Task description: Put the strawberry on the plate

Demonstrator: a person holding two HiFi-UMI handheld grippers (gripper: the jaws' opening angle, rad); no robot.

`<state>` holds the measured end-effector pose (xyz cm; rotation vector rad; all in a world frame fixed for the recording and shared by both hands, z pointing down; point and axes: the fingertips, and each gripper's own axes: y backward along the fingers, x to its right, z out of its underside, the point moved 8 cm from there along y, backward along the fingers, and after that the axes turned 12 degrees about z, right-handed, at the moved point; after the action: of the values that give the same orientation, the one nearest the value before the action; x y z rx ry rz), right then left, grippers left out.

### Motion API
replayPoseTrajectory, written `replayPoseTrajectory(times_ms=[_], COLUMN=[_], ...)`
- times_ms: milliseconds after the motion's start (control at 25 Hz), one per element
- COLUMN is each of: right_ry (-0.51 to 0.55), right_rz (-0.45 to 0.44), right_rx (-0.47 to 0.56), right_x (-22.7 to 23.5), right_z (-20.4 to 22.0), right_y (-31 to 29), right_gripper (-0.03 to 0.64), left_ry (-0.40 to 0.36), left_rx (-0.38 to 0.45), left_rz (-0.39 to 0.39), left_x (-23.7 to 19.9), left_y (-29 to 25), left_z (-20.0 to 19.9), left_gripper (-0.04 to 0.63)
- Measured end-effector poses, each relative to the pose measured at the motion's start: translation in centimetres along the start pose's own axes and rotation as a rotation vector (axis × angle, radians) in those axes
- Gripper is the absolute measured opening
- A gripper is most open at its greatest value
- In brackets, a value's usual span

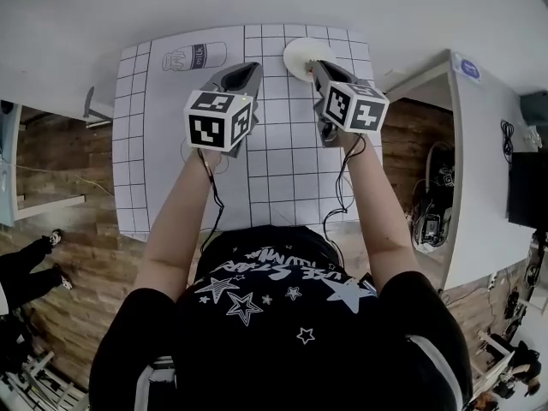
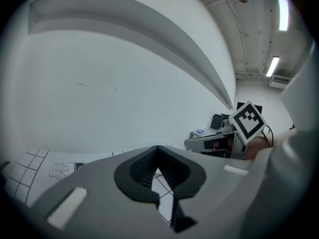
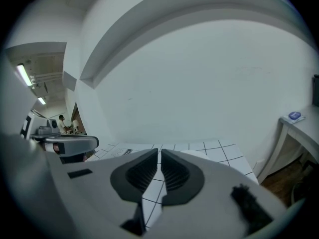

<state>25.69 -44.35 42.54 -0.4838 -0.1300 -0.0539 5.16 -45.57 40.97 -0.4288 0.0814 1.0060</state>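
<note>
The white plate (image 1: 300, 56) lies at the far edge of the gridded mat (image 1: 282, 169), partly hidden behind my right gripper (image 1: 319, 67). No strawberry shows in any view. In the right gripper view the right gripper (image 3: 159, 152) has its jaws drawn together to a thin slit, with only mat squares showing through it. My left gripper (image 1: 247, 70) hangs over the mat left of the plate. In the left gripper view the left gripper (image 2: 157, 148) has its tips touching and nothing between them. Both point toward the white wall.
A milk carton outline (image 1: 196, 56) is printed on the mat's far left. A white side table (image 1: 479, 144) stands to the right, with cables and gear beneath it. Wooden floor lies on either side of the table. The mat's near half carries nothing.
</note>
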Motion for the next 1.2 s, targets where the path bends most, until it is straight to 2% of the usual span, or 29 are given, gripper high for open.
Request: replayPoseTrajectory(times_ms=[560,760,1200], right_ry=[-0.033,0.002,0.032], right_rz=[-0.045,-0.047,-0.018], right_rx=[0.040,0.055,0.070], right_x=[-6.8,-9.5,-14.0], right_z=[1.0,1.3,3.6], right_y=[7.2,9.9,15.9], right_gripper=[0.012,0.012,0.012], left_ry=[-0.033,-0.045,-0.043], left_rx=[0.071,0.085,0.092], left_rz=[0.000,0.010,0.075], left_x=[3.6,4.5,6.7], left_y=[9.4,12.4,17.7], left_z=[0.3,0.9,3.3], left_gripper=[0.009,0.009,0.009])
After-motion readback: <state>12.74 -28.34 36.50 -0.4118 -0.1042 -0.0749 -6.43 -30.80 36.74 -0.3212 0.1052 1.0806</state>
